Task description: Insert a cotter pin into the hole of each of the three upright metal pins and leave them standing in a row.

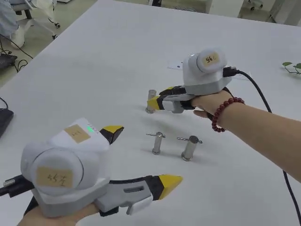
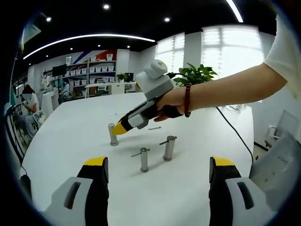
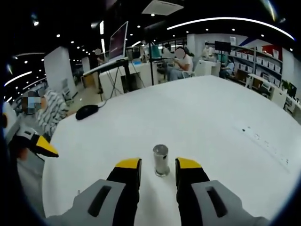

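Right gripper (image 1: 153, 102) reaches in from the right with its jaws narrowly apart (nothing held), tips flanking the bare metal pin (image 3: 161, 160) at far left. Left gripper (image 1: 143, 155) hovers wide open, near left. Nearer stand a cottered pin (image 1: 157, 142) and a second cottered pin (image 1: 190, 148).

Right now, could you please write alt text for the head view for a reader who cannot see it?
The right gripper, jaws open, reaches to a bare upright metal pin on a white table. Nearer the camera, a second pin and a third pin each hold a cotter pin. The left gripper is held open at lower left.
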A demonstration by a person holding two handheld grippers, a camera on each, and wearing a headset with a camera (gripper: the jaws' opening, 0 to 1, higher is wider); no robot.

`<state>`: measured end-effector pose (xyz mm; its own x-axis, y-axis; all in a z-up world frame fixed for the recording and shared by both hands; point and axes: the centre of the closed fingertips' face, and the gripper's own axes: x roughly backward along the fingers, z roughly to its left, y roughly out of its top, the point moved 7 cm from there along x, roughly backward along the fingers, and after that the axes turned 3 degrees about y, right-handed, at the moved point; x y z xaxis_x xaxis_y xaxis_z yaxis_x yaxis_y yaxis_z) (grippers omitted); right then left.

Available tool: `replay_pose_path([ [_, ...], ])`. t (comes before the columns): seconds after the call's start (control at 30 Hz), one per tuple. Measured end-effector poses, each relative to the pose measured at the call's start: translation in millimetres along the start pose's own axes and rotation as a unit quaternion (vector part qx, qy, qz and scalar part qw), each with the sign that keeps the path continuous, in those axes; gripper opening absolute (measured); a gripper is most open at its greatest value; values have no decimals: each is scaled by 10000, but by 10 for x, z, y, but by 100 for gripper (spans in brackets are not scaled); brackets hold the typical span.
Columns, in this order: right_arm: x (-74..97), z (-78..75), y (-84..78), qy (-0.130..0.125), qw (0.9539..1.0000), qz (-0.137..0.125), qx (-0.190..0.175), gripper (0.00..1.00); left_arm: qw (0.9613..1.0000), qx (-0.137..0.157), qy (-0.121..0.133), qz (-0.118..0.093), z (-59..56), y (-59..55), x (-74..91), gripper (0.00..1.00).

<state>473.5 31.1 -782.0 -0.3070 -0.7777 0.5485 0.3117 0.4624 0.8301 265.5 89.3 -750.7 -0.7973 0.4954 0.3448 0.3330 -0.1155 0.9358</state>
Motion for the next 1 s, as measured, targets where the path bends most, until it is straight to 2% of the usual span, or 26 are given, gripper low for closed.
replay_pose_path([
  [0.1, -72, -53, 19, 50, 9999, -70, -83, 30, 10000, -69, 35, -5, 3, 6, -1, 94],
  [0.27, -83, -3, 24, 37, 9998, -114, -138, 26, 9999, -83, 54, 19, 3, 5, -4, 96],
  [0.37, -132, -31, 3, 52, 9992, -161, -365, 24, 10000, -5, 29, 41, -8, -2, -9, 97],
  [0.53, -151, -39, -3, -29, 9992, -151, -356, 18, 10000, 3, 0, 27, -23, 8, -19, 98],
  [0.83, -161, -44, -15, -34, 9993, -138, -355, 16, 10000, 27, -48, 18, -43, 16, -26, 99],
  [1.0, -150, -18, -6, -67, 9999, -50, -104, 15, 10000, 21, -18, 62, -30, 6, -26, 99],
])
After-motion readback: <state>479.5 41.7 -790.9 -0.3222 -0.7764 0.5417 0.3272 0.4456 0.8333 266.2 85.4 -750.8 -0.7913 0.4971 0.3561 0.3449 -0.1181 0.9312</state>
